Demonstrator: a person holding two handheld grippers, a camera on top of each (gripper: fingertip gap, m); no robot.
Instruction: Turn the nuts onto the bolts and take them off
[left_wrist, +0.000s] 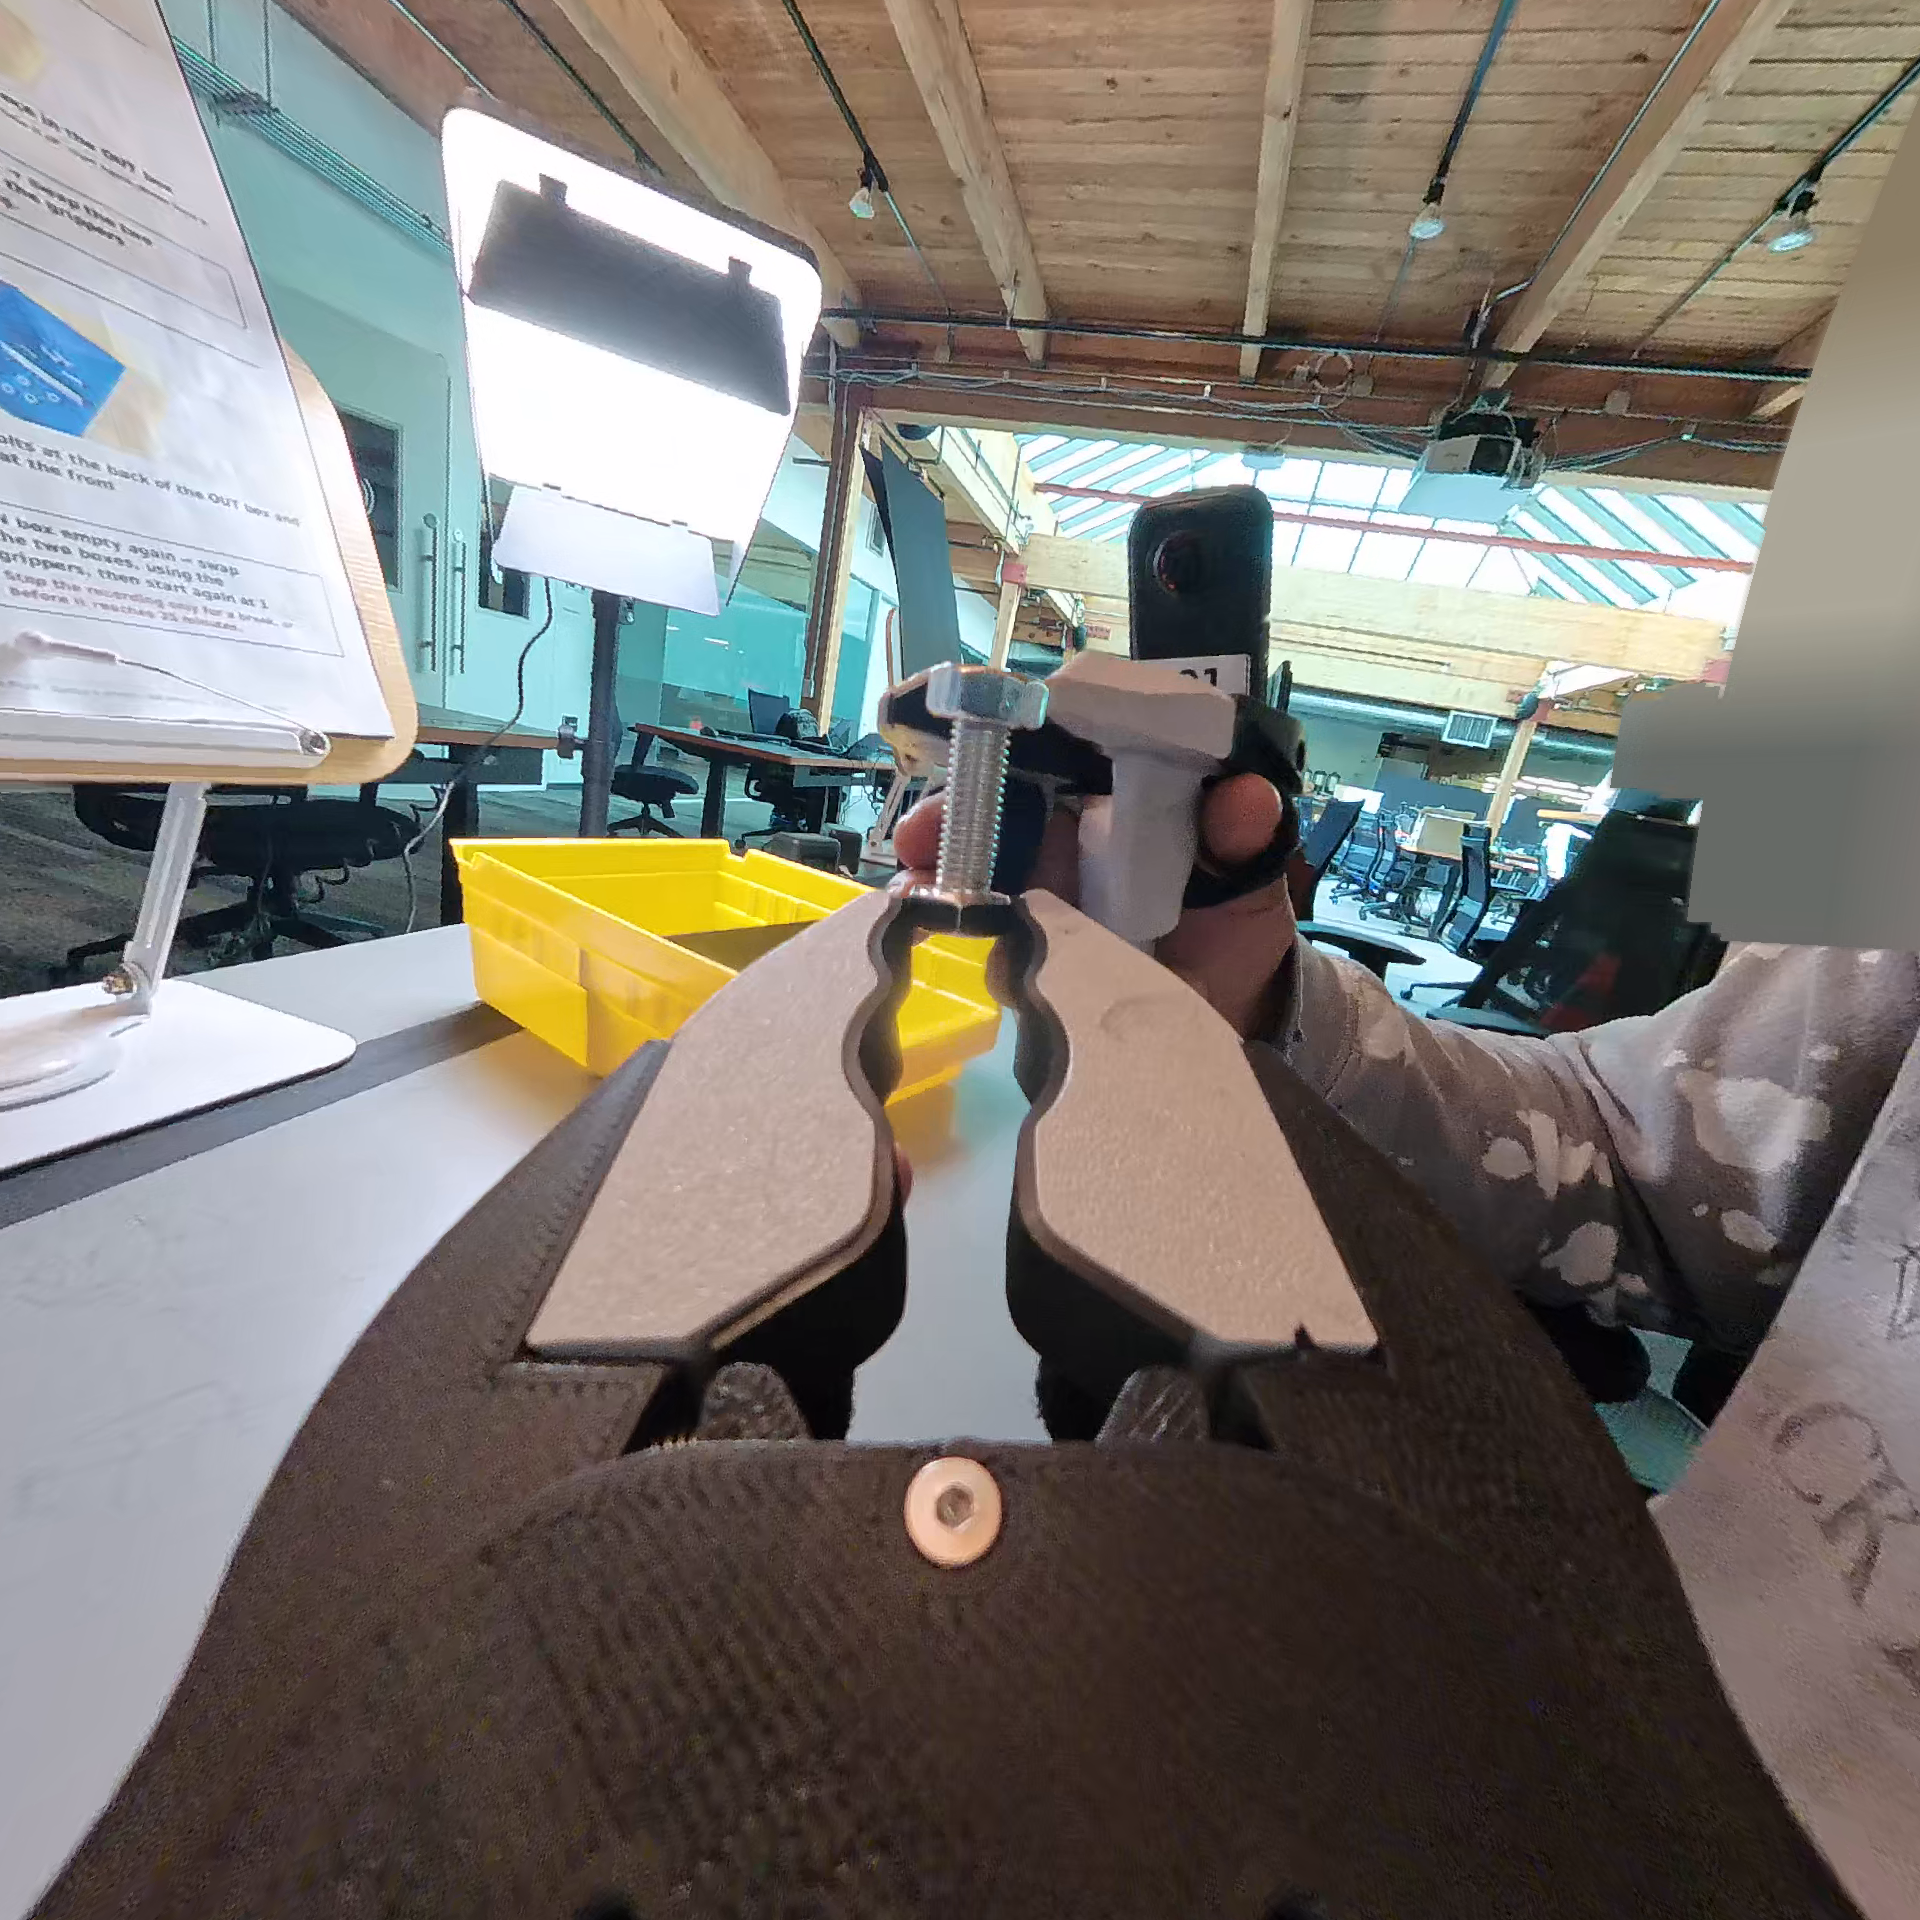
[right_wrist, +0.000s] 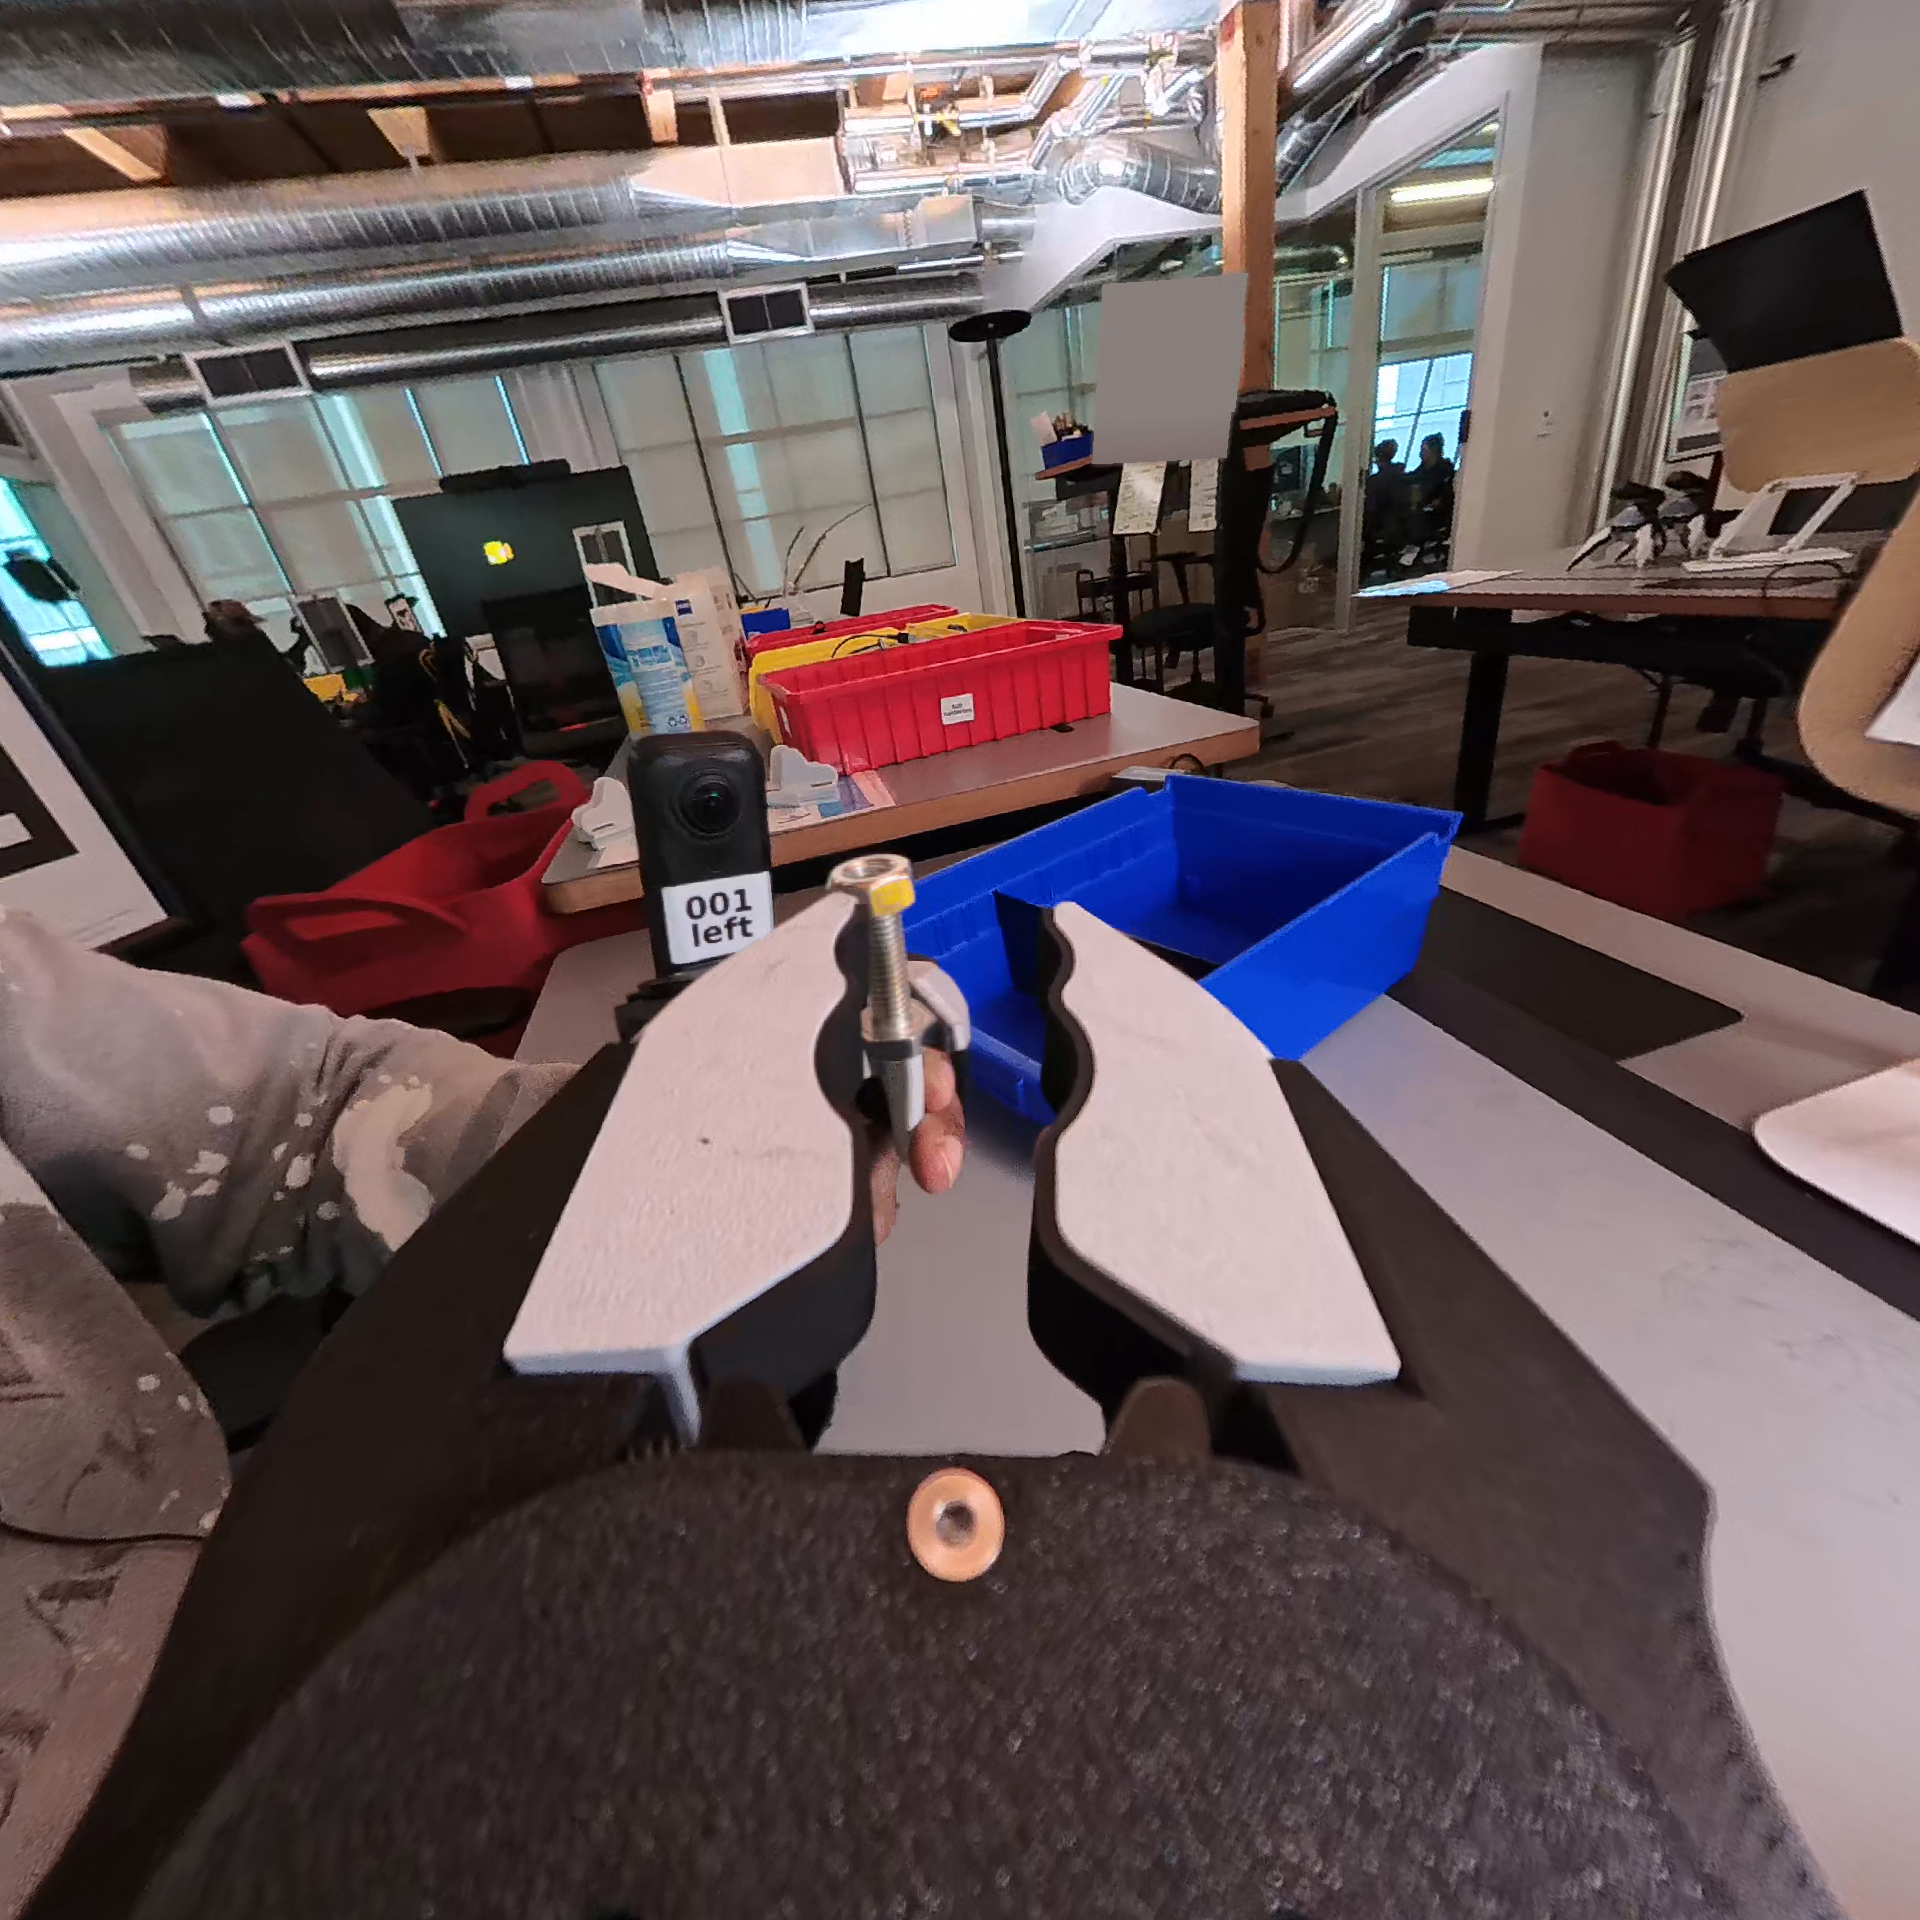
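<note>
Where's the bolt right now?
In the left wrist view the bolt stands upright at centre, its lower end pinched in the tips of the left gripper, in front of the yellow bin.

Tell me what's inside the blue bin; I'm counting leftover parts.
The blue bin shows only bare floor in its larger compartment, no parts. The smaller one, beyond a divider, is largely covered by the right gripper, so its contents can't be told.
</note>
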